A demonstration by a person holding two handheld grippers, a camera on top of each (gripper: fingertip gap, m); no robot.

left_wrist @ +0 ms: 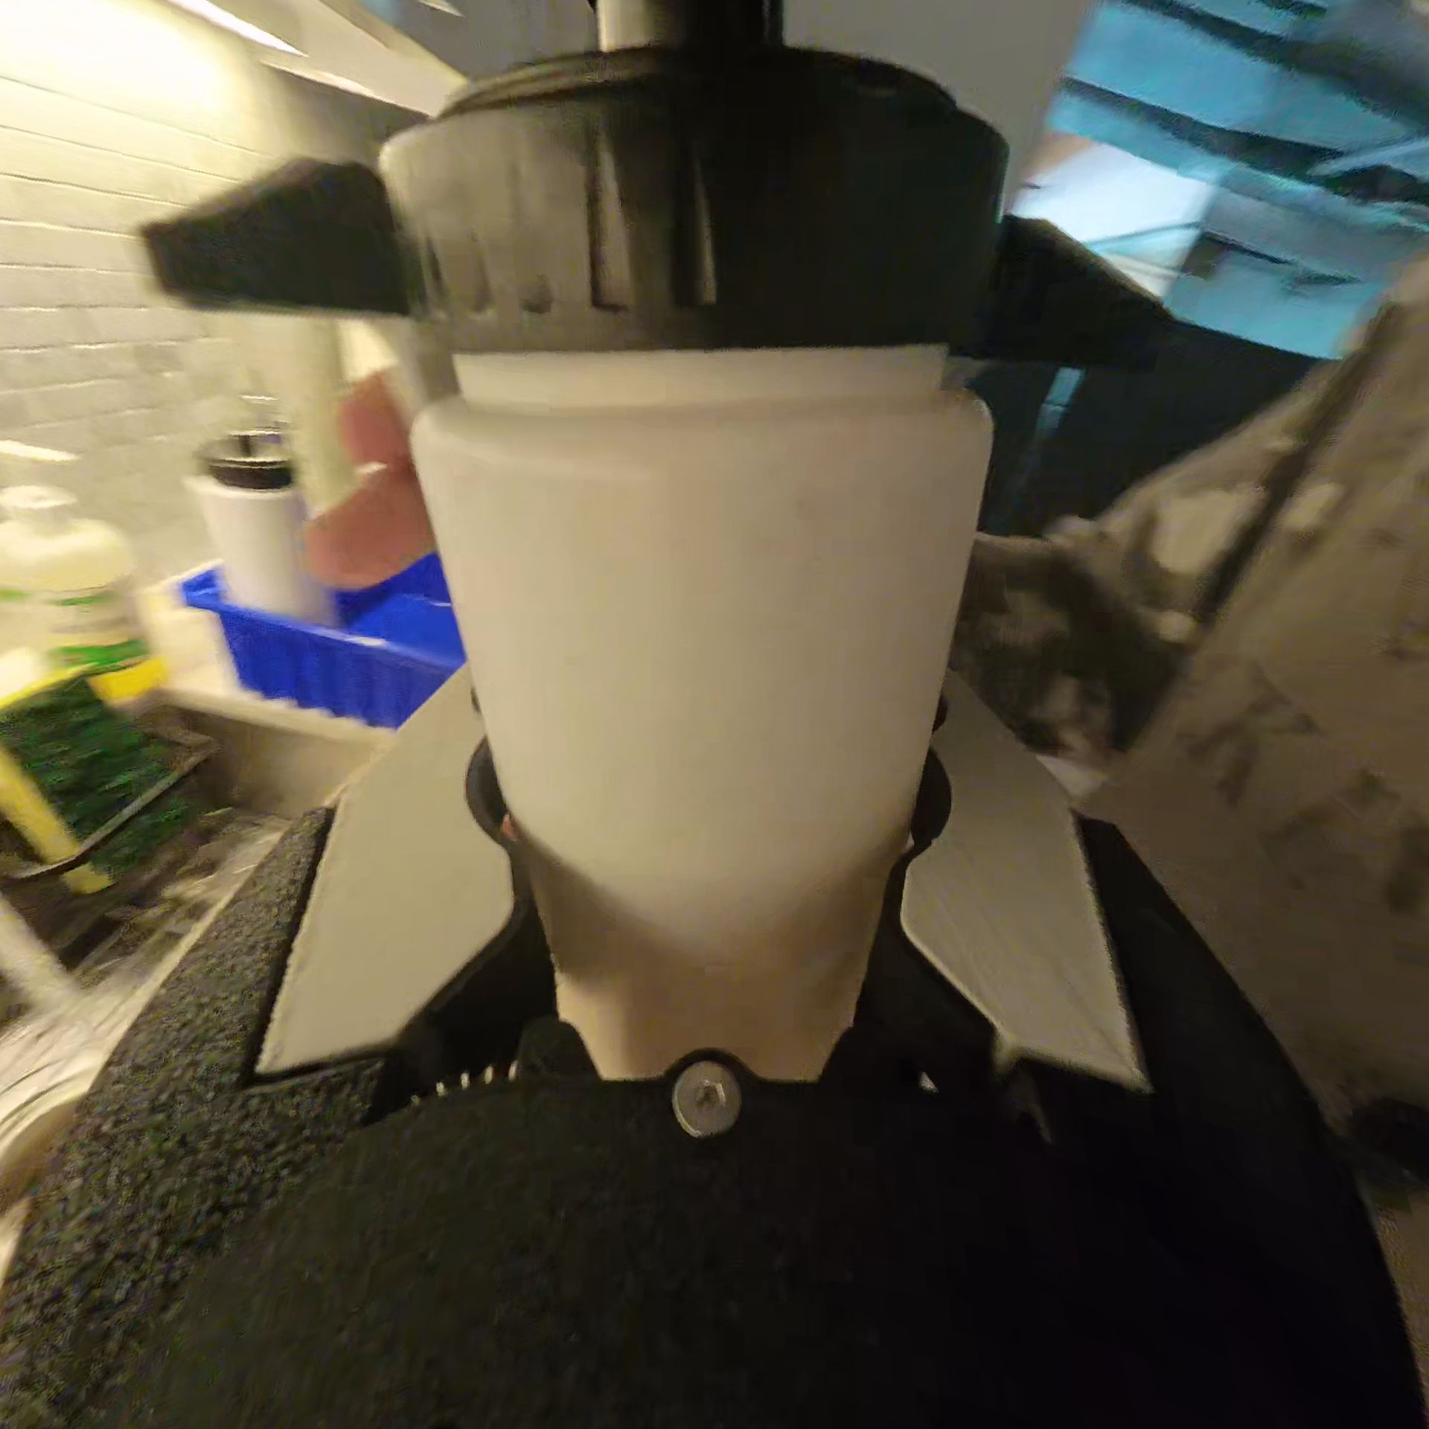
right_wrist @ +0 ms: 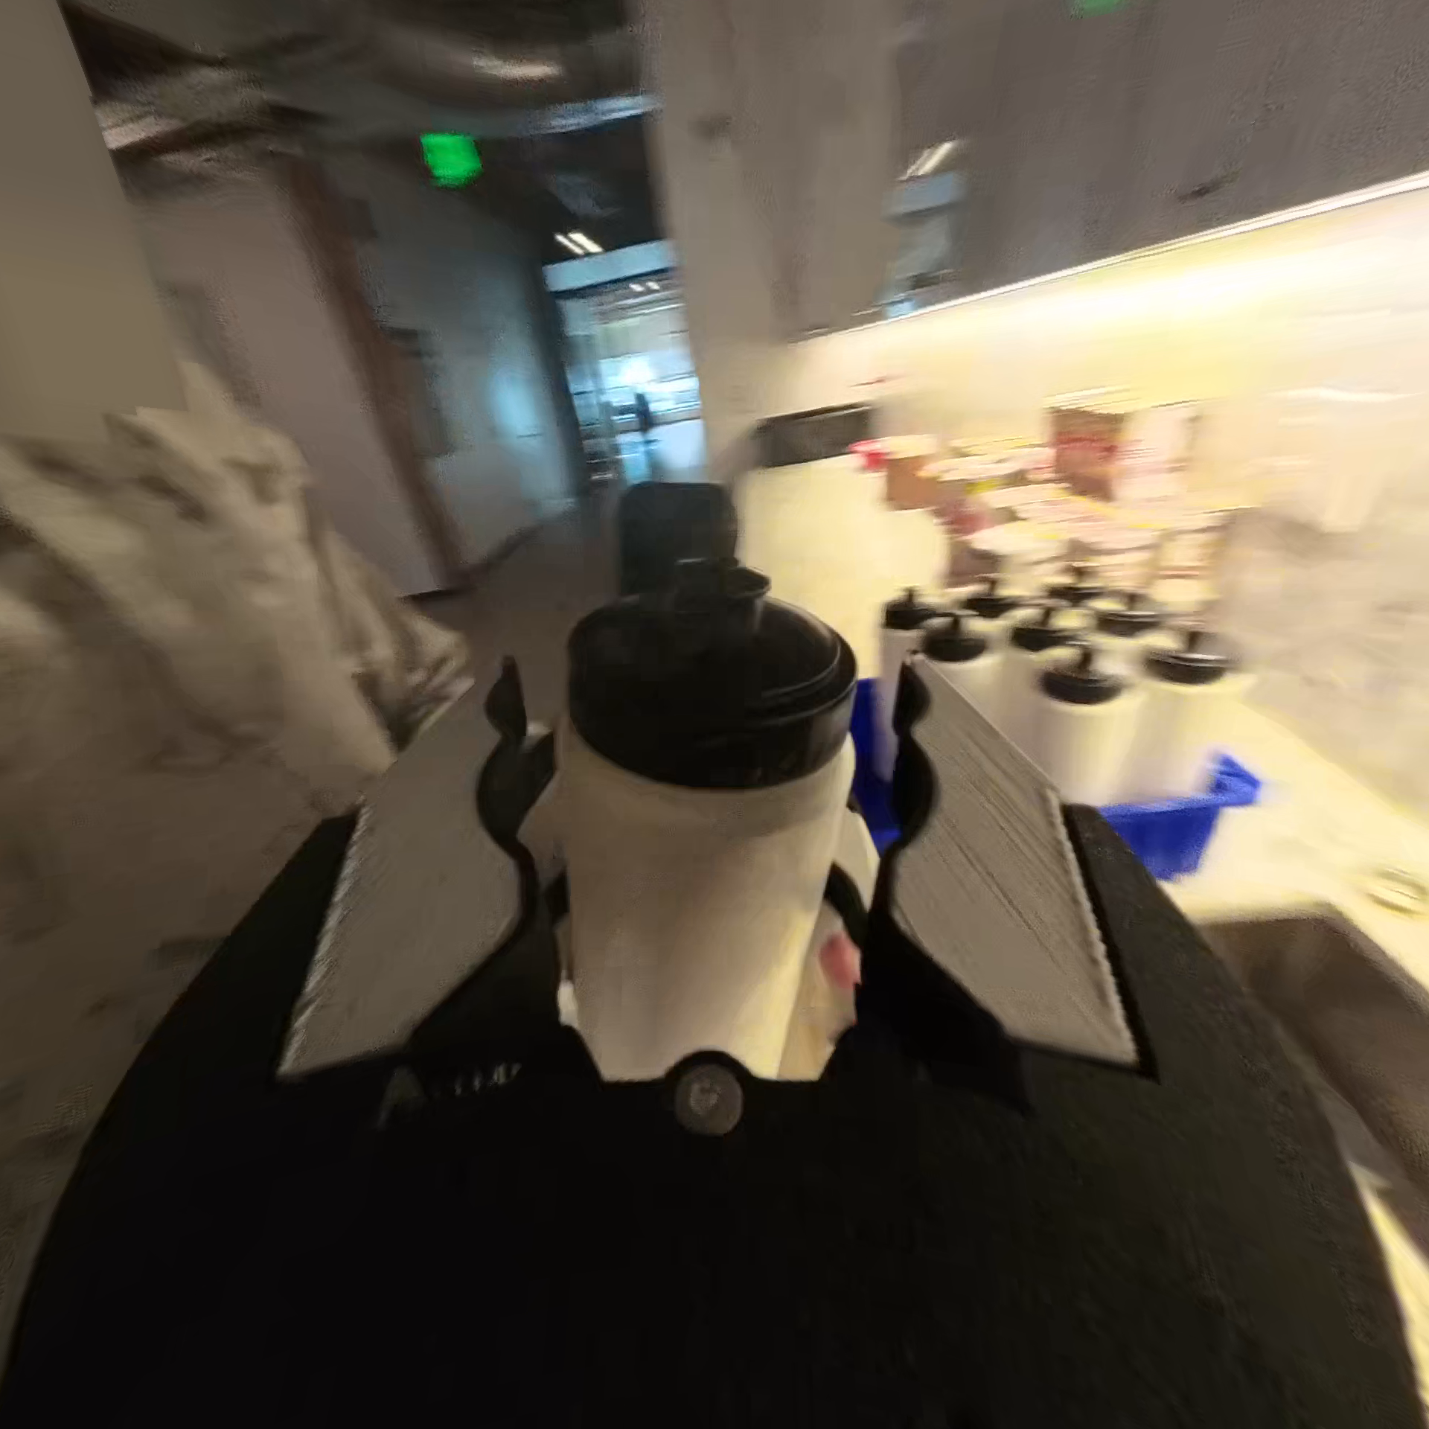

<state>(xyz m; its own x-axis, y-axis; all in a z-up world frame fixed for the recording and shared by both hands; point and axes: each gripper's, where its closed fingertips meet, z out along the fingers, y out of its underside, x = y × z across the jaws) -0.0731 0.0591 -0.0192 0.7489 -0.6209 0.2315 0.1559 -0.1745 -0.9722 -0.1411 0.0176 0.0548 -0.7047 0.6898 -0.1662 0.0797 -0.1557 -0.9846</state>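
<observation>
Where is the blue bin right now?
In the left wrist view the blue bin sits left of the held white bottle, on the counter; in the right wrist view it holds black-capped white bottles.

The left wrist view looks forward along its own hand-held gripper (left_wrist: 707,781), very close to a white bottle (left_wrist: 700,634) that fills the middle of the picture. It faces a tiled wall (left_wrist: 100,294); low on the left are a blue bin (left_wrist: 325,657) and the bench (left_wrist: 255,707).

The right wrist view looks along its own hand-held gripper (right_wrist: 707,781) from a little farther back, at a white bottle with a black cap (right_wrist: 704,773). It faces down a corridor (right_wrist: 611,387), with the lit bench (right_wrist: 1276,866) at the right.

Both views show a blue bin (right_wrist: 1168,827) with white bottles (right_wrist: 1082,696); whether it is one and the same bin cannot be told. Both pictures are blurred.
</observation>
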